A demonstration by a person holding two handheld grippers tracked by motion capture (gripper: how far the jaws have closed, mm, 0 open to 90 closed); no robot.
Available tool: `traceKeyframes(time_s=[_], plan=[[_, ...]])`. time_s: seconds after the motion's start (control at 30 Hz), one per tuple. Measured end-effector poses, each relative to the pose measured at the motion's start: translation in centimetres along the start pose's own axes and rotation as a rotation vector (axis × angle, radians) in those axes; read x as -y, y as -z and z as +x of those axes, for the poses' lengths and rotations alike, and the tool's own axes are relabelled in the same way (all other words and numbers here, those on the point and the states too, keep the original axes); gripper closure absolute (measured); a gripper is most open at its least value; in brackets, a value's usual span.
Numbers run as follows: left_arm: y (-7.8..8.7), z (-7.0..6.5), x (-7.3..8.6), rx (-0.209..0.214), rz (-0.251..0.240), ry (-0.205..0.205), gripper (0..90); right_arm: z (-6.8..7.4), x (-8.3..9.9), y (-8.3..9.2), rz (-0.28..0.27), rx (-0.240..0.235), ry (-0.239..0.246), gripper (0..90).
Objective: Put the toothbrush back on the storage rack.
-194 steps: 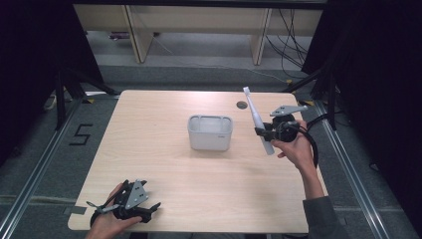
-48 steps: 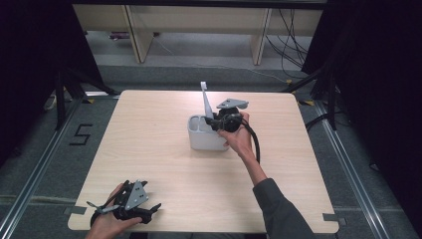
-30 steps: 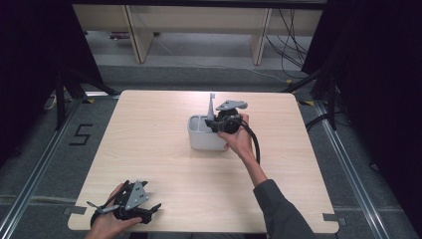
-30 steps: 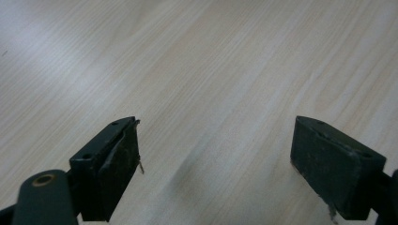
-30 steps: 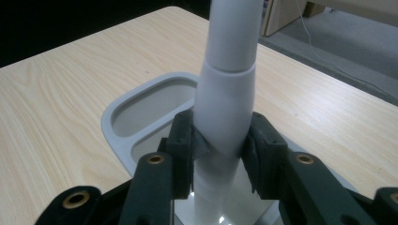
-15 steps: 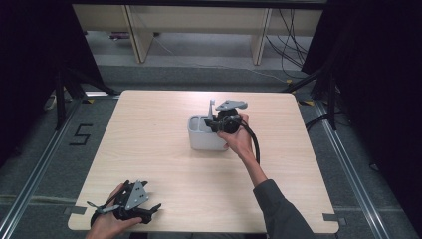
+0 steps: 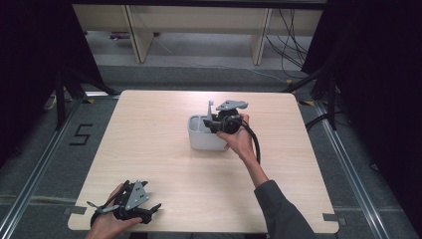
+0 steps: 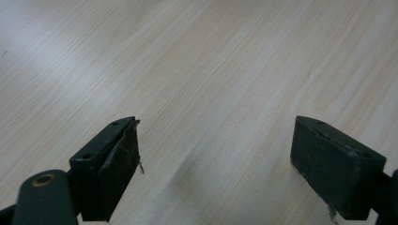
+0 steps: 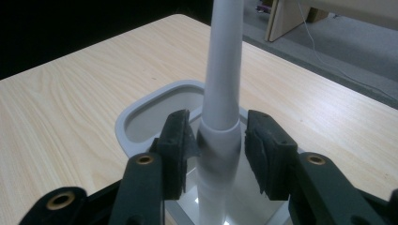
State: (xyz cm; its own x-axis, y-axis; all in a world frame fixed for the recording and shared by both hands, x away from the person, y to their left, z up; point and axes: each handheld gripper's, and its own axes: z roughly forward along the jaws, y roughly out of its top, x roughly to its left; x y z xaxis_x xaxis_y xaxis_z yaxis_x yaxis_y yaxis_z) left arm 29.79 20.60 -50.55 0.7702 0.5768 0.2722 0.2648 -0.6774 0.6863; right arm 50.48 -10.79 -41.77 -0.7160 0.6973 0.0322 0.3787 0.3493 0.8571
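A long white utensil stands upright in a grey holder near the middle of the counter, its handle rising above the rim. In the right gripper view its lower end goes down into the holder's nearer compartment, with a second, rounded compartment behind it; what kind of utensil it is I cannot tell.

The right hand-held gripper sits right at the holder, its two black jaws standing either side of the handle. The jaws have just been opening, and there is now a thin gap on each side, so the pads no longer press on the utensil, though it is between them. In the high view the person's right hand is at the holder's right edge, with the cable looping down along the forearm.

The left hand-held gripper lies far off at the counter's near left corner, in the person's left hand. Its jaws are spread wide over bare wood, with nothing between them.
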Motion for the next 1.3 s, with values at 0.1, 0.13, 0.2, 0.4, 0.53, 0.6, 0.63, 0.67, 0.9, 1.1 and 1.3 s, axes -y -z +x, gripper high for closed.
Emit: traceKeyframes(time_s=[0.1, 0.13, 0.2, 0.4, 0.53, 0.6, 0.63, 0.67, 0.9, 1.1, 1.3], plan=[[0.0, 0.0, 0.0, 0.000, 0.001, -0.001, 15.3, 0.0, -0.1, 0.0, -0.007, -0.013, 0.017, 55.3], [0.0, 0.0, 0.0, 0.000, 0.000, -0.001, 15.3, 0.2, -0.1, 0.1, -0.007, -0.013, -0.006, 54.5], [0.0, 0.0, 0.0, 0.000, -0.001, 0.000, 15.3, 0.1, -0.1, 0.2, -0.006, -0.008, 0.011, 51.7], [0.0, 0.0, 0.0, -0.002, -0.002, 0.000, 15.3, 0.0, -0.1, 0.8, -0.011, 0.002, 0.016, 46.7], [0.1, 0.0, 0.0, 0.005, 0.006, 0.000, 15.3, -0.2, 0.0, 1.1, -0.012, 0.000, 0.004, 45.4], [0.1, 0.0, 0.0, -0.002, 0.006, -0.002, 15.3, -0.3, 0.0, 1.4, -0.015, 0.012, 0.007, 44.8], [0.0, 0.0, 0.0, -0.003, 0.001, 0.000, 15.3, -0.2, 0.0, 1.4, -0.015, 0.007, -0.015, 44.7], [0.0, 0.0, 0.0, -0.003, -0.002, 0.001, 15.3, -0.2, 0.0, 1.6, -0.012, 0.008, -0.018, 44.4], [0.0, 0.0, 0.0, -0.001, -0.001, 0.000, 15.3, -0.2, 0.1, 2.0, -0.021, 0.005, -0.011, 42.1], [0.0, 0.0, 0.0, -0.001, -0.001, 0.001, 15.3, -0.3, 0.3, 2.5, -0.025, 0.014, 0.008, 40.3], [0.0, 0.0, 0.0, -0.001, -0.001, 0.001, 15.3, -0.5, 0.5, 3.0, -0.019, 0.018, 0.002, 37.9]])
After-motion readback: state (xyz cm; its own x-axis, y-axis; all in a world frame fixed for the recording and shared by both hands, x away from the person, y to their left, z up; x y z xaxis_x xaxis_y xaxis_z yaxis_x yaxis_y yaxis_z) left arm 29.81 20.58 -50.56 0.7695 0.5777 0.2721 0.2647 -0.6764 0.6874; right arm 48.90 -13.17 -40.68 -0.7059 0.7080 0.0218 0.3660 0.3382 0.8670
